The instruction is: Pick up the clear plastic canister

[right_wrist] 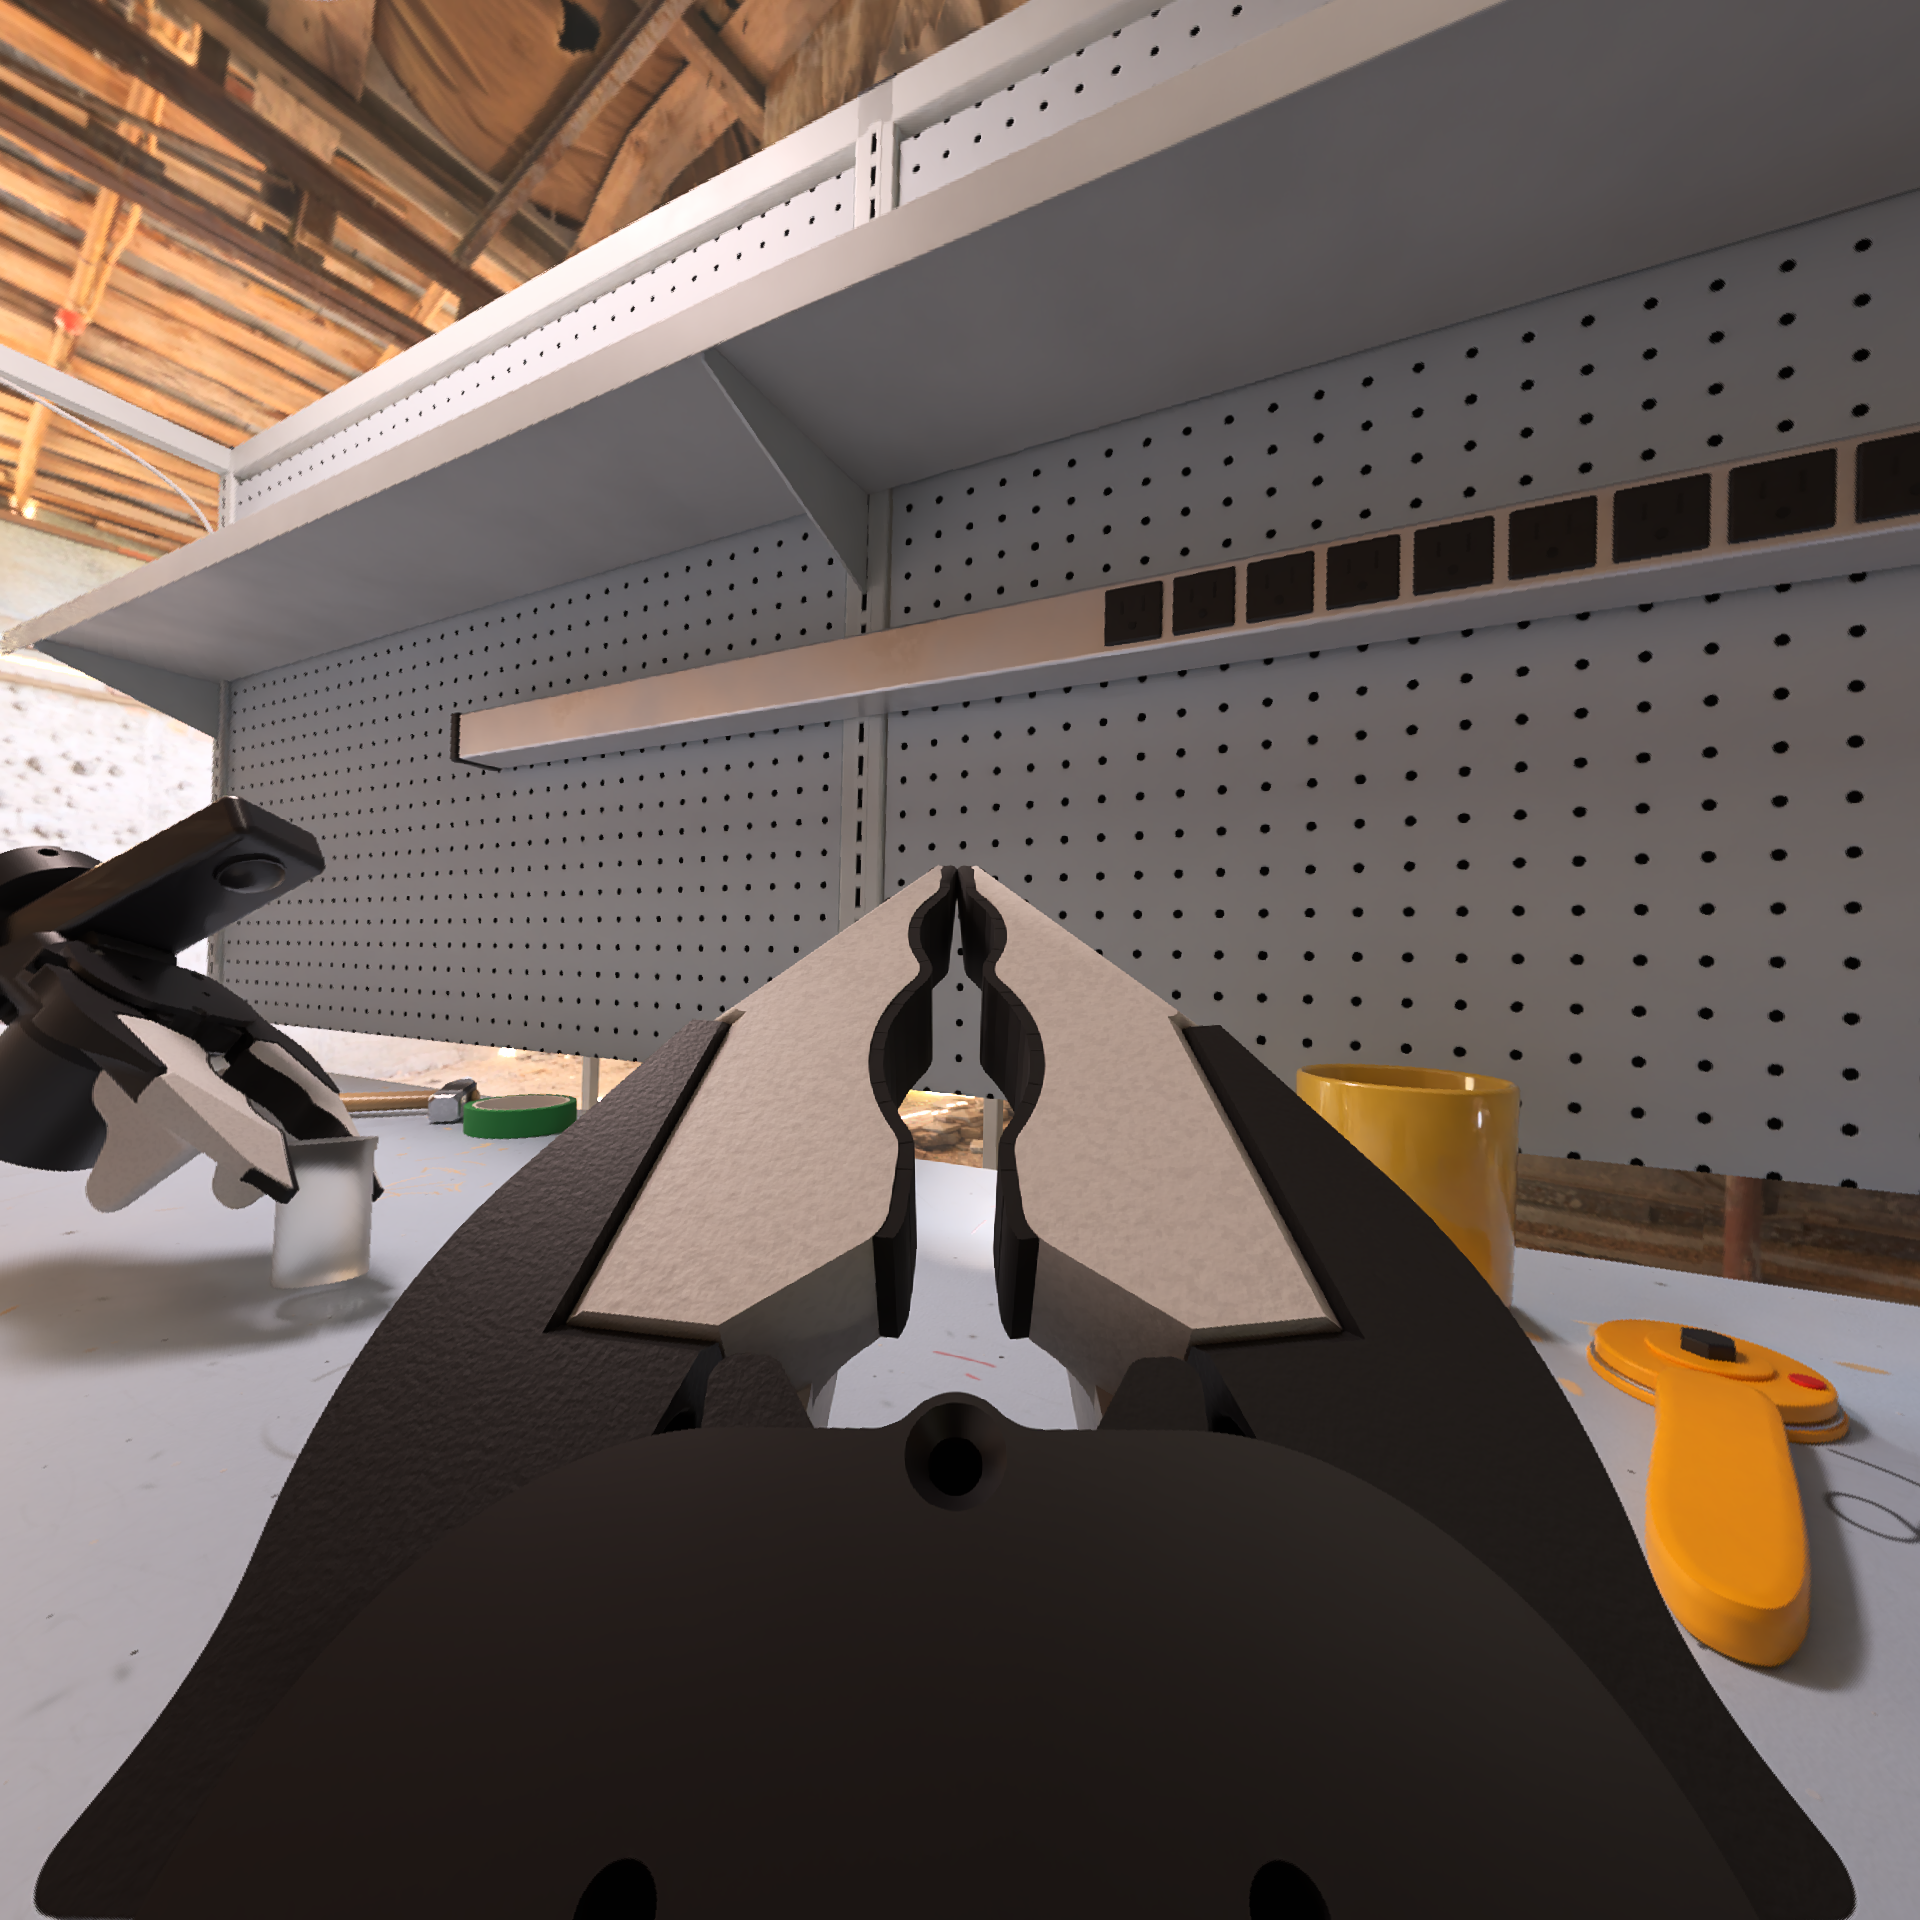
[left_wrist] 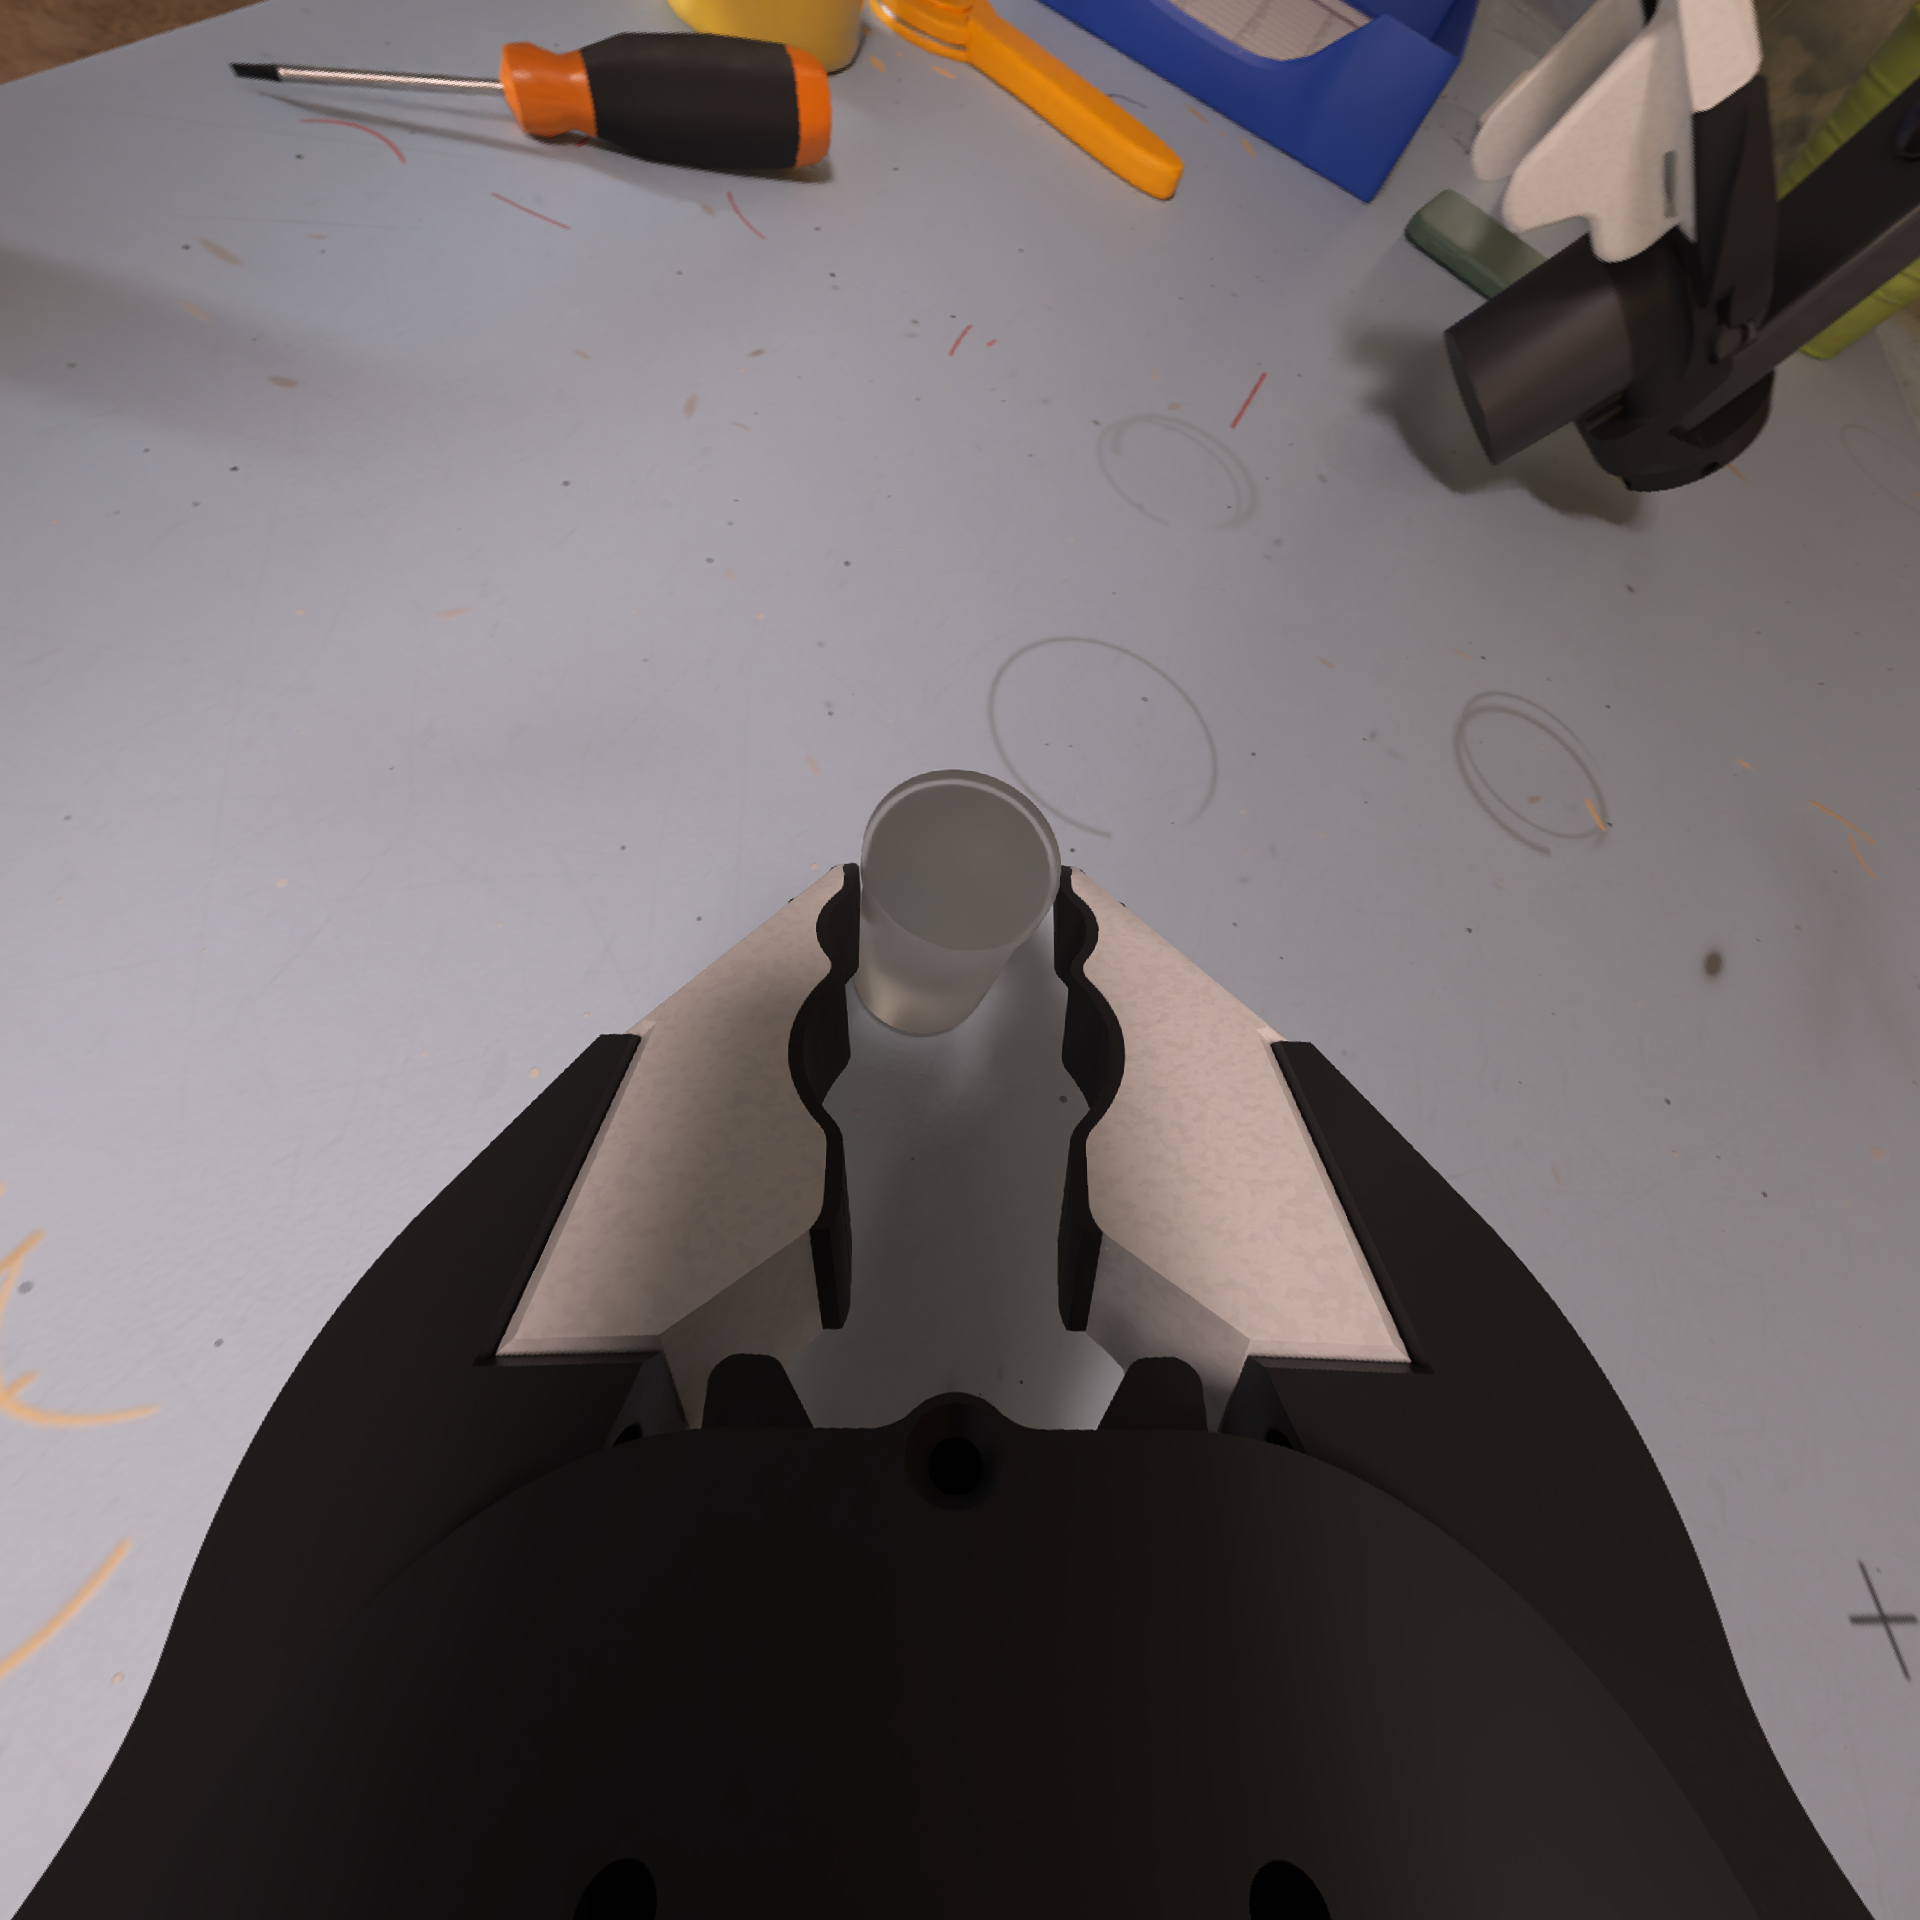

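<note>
Clearly the clear plastic canister [left_wrist: 954, 894] stands upright near the middle of the worktop [left_wrist: 520, 623], well away from every edge, and the left gripper [left_wrist: 956, 883] has its two fingertips on either side of it, just under the rim. The jaws look pressed on its wall, and the base seems to rest on the surface, though I cannot tell if it is already a little lifted. From the right wrist view the same canister [right_wrist: 322, 1216] shows frosted and thin, open at the top. I judge it light and smooth, so it may slip or tilt if the hold is too near the rim; a thin wall can also bend, so a lower, moderate hold seems better to me. The right gripper [right_wrist: 957, 883] hangs apart from it toward the far right corner, its jaws together on nothing.

The worktop is pale grey, with scratches, ring marks and paint spots. Along the far edge lie a screwdriver [left_wrist: 665, 99], a yellow mug [right_wrist: 1423, 1153], an orange cutter [right_wrist: 1714, 1475] and a blue holder [left_wrist: 1299, 62]. Behind stands a grey pegboard [right_wrist: 1351, 831] under a shelf, with a wooden roof above
</note>
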